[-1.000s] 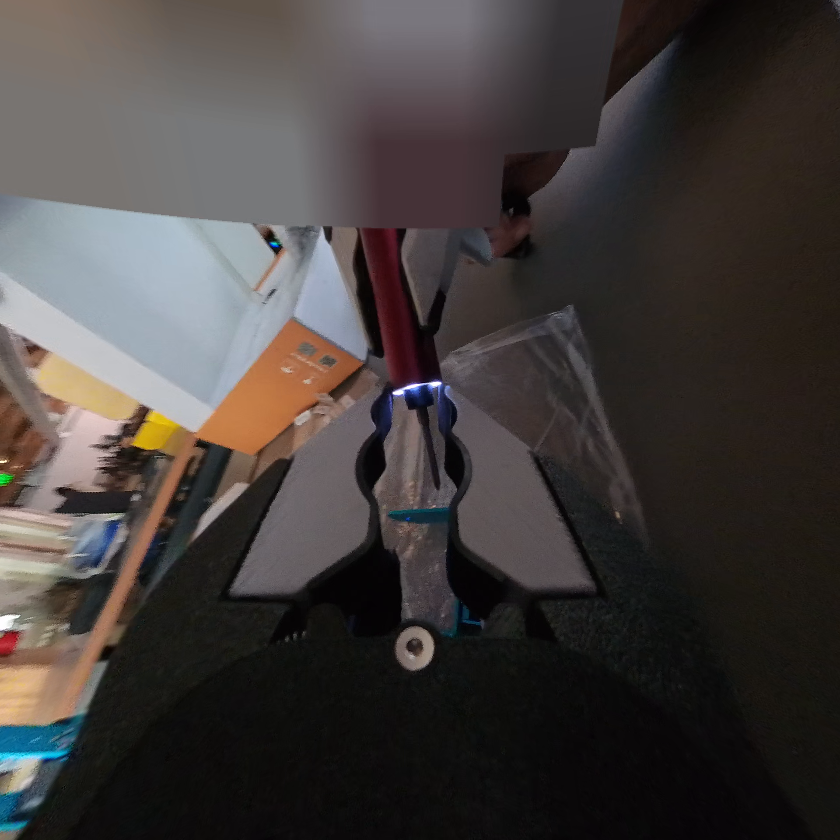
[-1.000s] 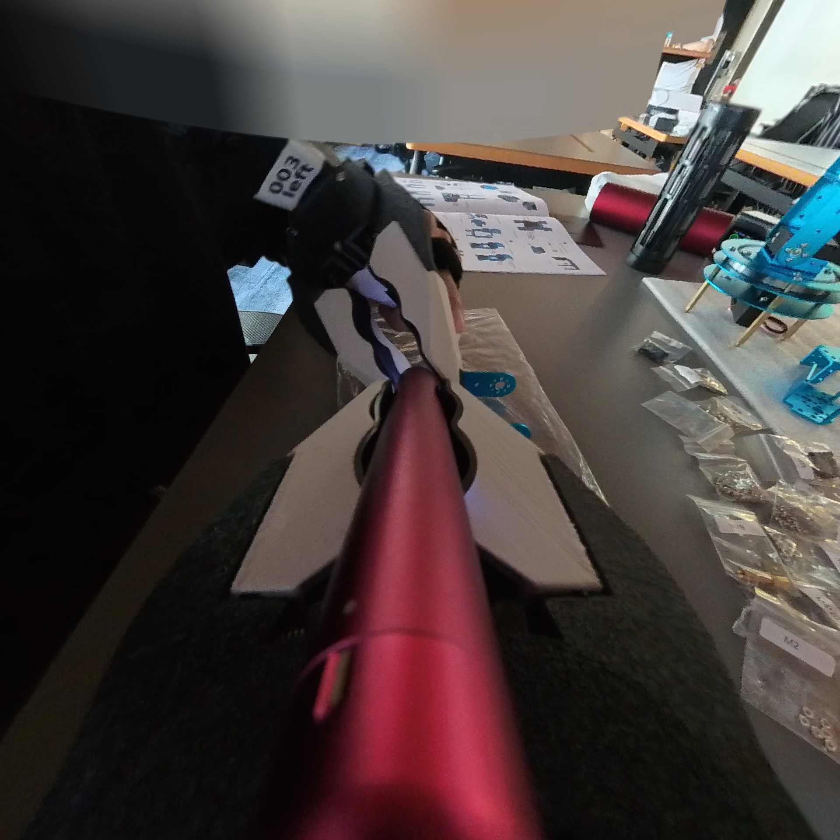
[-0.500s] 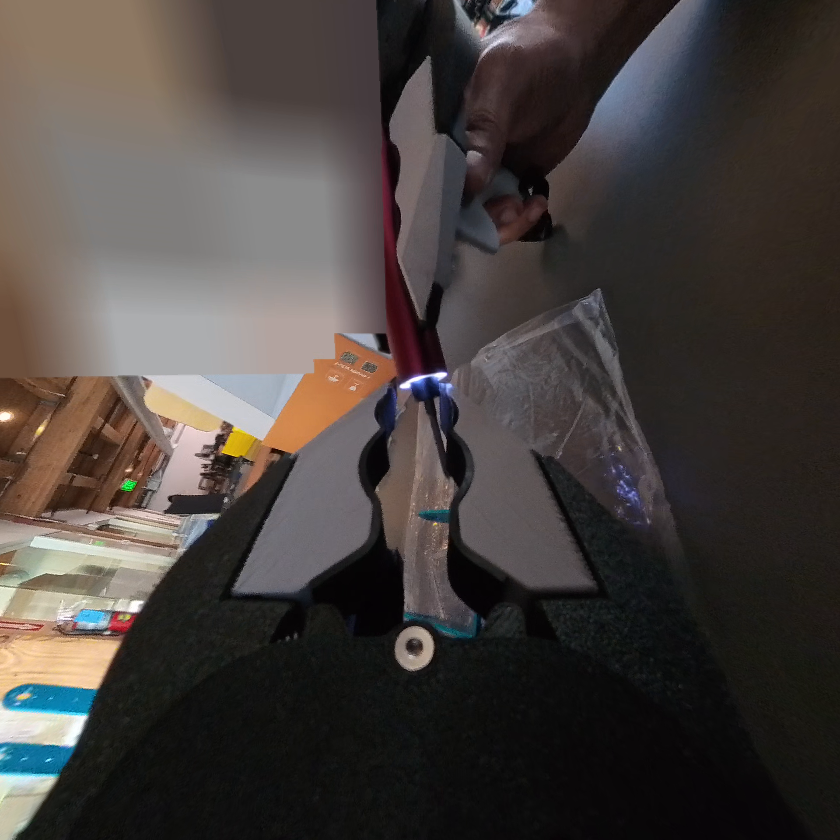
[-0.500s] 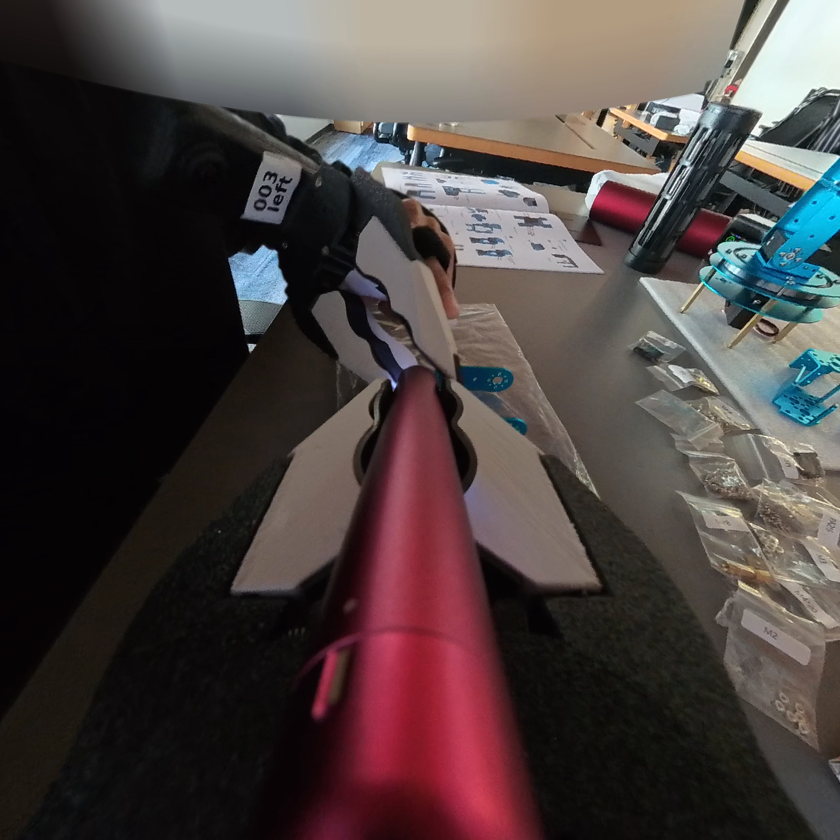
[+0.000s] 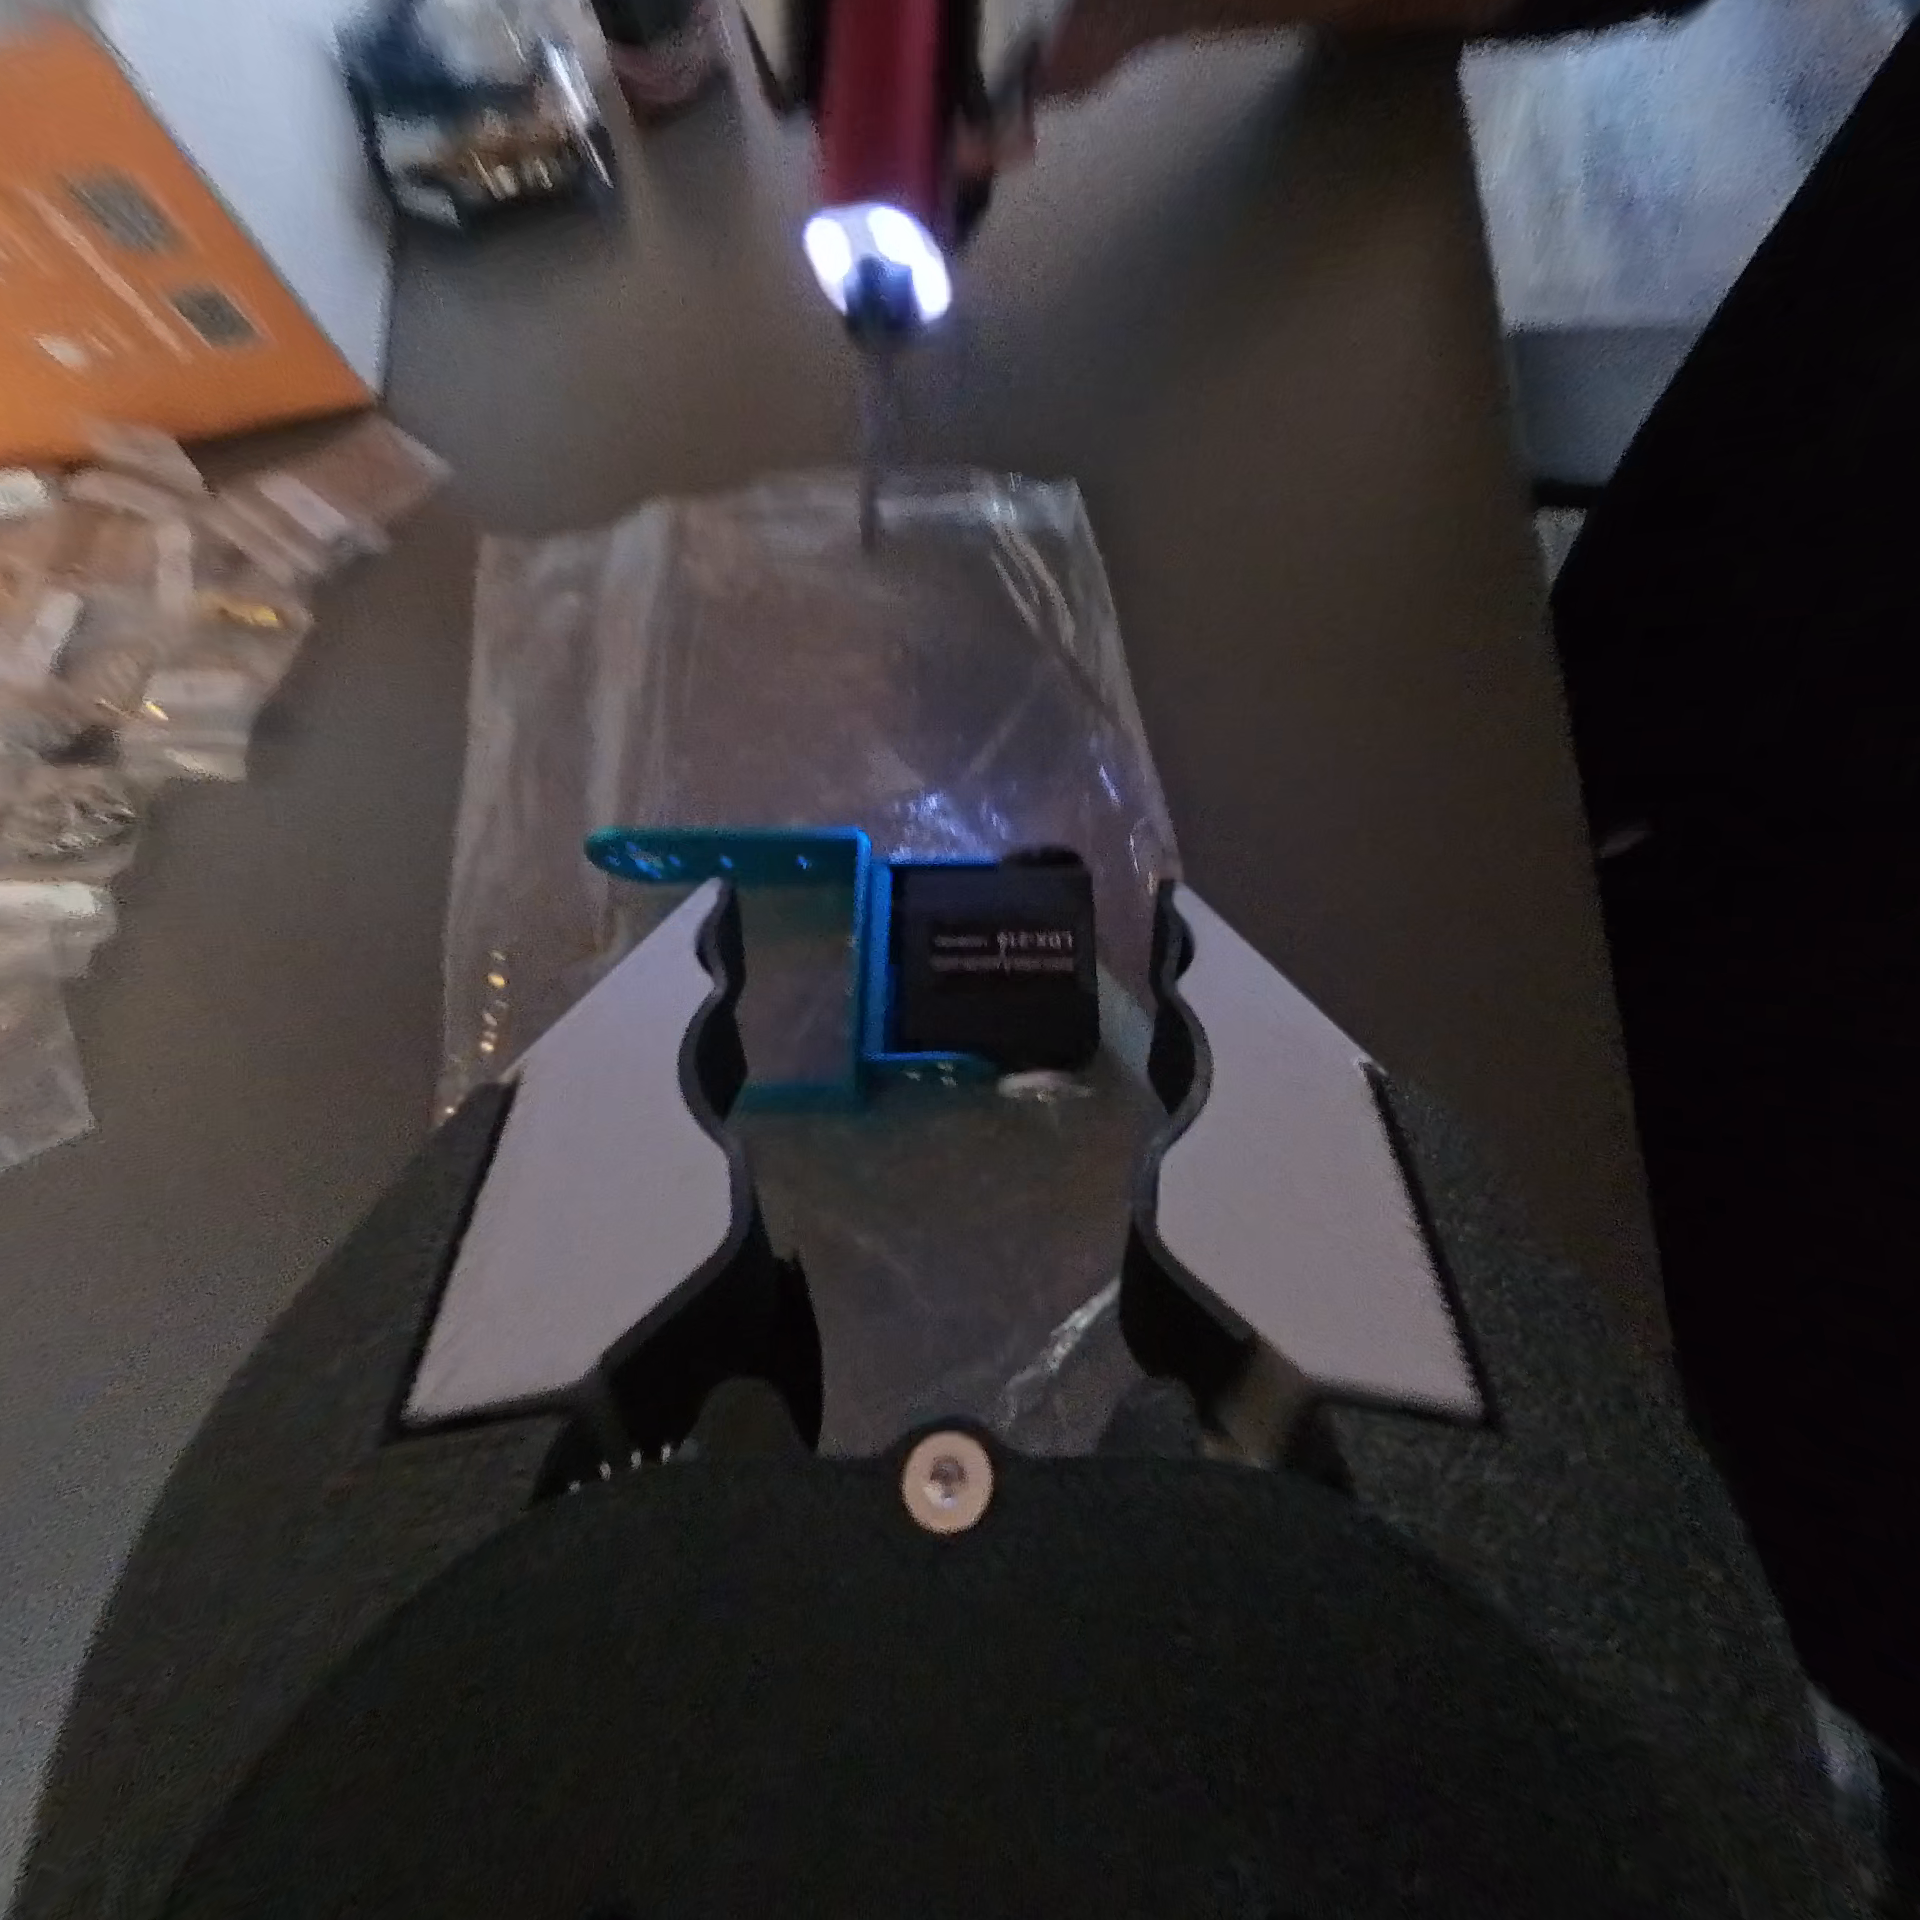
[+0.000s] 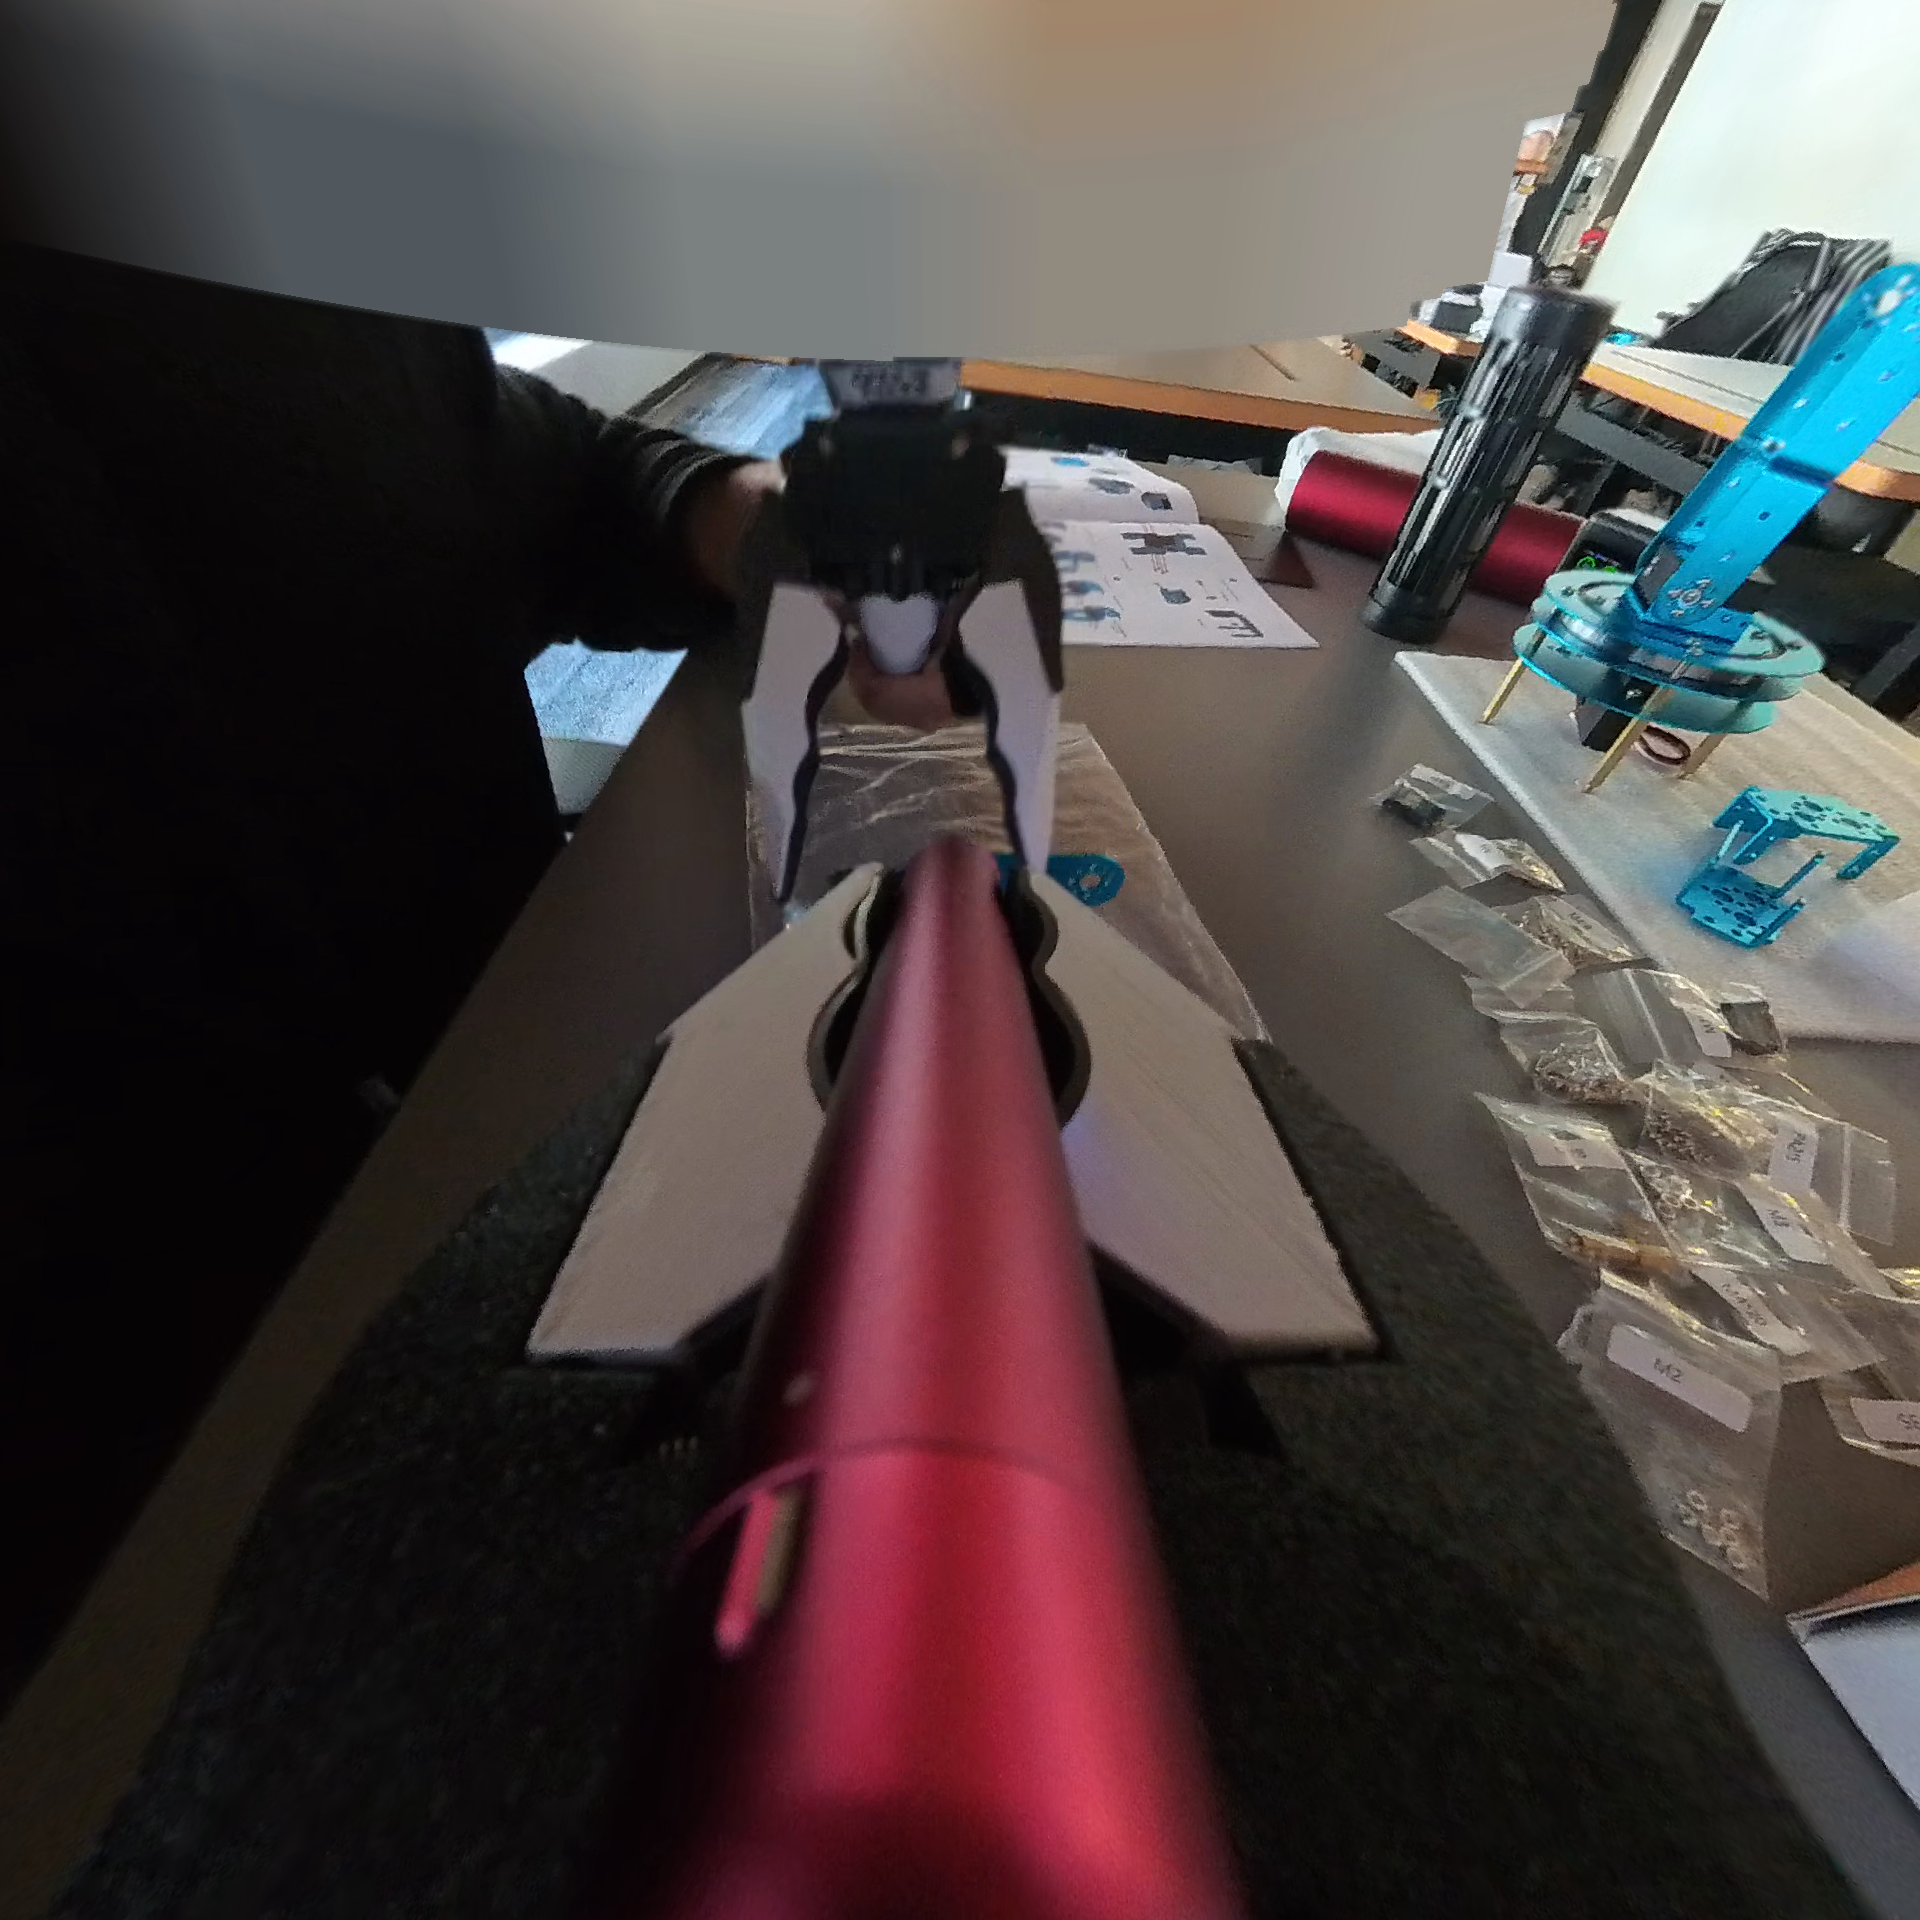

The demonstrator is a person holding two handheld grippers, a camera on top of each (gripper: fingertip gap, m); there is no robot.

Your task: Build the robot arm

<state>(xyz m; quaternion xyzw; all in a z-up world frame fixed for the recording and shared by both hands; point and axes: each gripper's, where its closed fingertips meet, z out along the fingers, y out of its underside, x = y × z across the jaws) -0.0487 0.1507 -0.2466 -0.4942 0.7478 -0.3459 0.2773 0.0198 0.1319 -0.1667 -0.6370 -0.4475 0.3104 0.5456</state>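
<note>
My left gripper [image 5: 943, 914] is open, its jaws wide on either side of a blue metal bracket [image 5: 805, 997] with a black servo block [image 5: 992, 977] fixed to it. Both lie on a clear plastic bag [image 5: 790, 675] on the dark table. My right gripper [image 6: 945, 883] is shut on a red electric screwdriver [image 6: 935, 1351]. In the left wrist view the screwdriver [image 5: 883, 104] hangs at the top with its tip light on and its bit above the bag's far edge. The right wrist view shows the left gripper [image 6: 899, 831] open just beyond the screwdriver tip.
Several small parts bags [image 6: 1662, 1143] lie at the right. A blue robot arm on a round base [image 6: 1683, 623], a blue bracket [image 6: 1787, 862], a black cylinder [image 6: 1475, 468] and an open manual [image 6: 1164, 592] stand farther back. An orange box [image 5: 135, 260] is at far left. Spacing between my two grippers at the tips: around 11 centimeters.
My left gripper has opened wide and turned to face the table; the bracket with servo now lies between its jaws. The screwdriver bit has drawn back from between its fingertips.
</note>
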